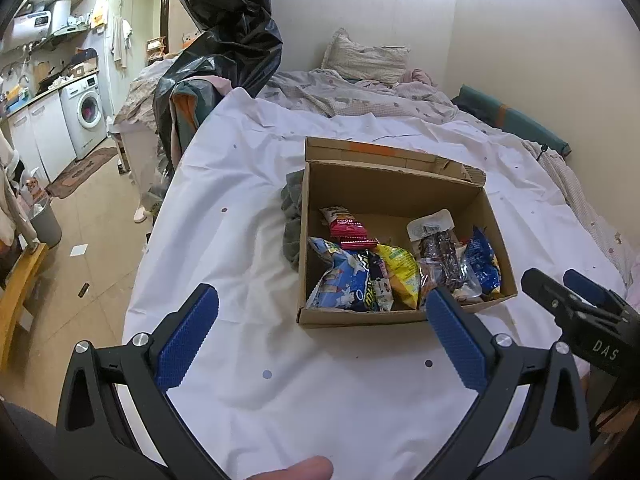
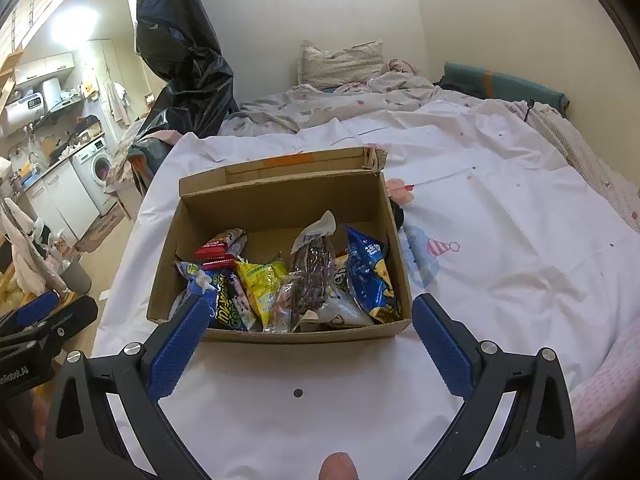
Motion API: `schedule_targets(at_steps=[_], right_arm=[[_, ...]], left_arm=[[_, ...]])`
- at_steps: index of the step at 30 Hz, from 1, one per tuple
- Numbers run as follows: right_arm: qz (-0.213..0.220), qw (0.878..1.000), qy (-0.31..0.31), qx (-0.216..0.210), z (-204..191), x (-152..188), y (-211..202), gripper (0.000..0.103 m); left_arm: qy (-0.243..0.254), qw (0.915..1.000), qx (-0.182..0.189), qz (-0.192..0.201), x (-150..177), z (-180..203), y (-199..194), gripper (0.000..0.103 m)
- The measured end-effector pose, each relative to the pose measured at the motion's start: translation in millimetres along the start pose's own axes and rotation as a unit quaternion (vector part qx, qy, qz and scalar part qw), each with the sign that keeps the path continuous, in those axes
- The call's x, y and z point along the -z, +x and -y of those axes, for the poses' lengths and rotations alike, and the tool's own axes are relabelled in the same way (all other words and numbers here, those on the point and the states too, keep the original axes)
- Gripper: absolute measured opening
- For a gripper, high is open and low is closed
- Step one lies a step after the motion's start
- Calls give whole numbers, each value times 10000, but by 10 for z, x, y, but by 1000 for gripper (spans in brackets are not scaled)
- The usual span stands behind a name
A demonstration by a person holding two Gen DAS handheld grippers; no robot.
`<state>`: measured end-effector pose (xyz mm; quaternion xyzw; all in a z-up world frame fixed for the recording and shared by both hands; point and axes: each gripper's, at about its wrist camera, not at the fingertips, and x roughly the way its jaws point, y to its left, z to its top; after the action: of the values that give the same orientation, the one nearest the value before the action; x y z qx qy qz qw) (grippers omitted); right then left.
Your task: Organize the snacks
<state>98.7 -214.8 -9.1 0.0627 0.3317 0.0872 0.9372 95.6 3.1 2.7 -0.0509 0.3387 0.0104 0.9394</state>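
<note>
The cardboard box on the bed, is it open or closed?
Open. The cardboard box has its flap folded back behind it, and snack packets show inside from above.

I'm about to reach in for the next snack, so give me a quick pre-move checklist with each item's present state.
1. Left gripper open and holding nothing: ok.
2. Right gripper open and holding nothing: ok.
3. Cardboard box open on top, flap folded back: ok.
4. Snacks reachable: yellow packet and blue packet lie uncovered on top: ok.
5. White sheet in front of the box free of objects: ok.
6. Whether the box would slide on the sheet: cannot tell.
</note>
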Motion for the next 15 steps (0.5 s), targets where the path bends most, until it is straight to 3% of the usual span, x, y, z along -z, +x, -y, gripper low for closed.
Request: schedule_targets(at_steps=[15], right_arm=[[-42, 10000, 8, 26, 4, 25, 45, 103]], left_arm=[[42, 10000, 51, -12, 3, 65, 30, 103]])
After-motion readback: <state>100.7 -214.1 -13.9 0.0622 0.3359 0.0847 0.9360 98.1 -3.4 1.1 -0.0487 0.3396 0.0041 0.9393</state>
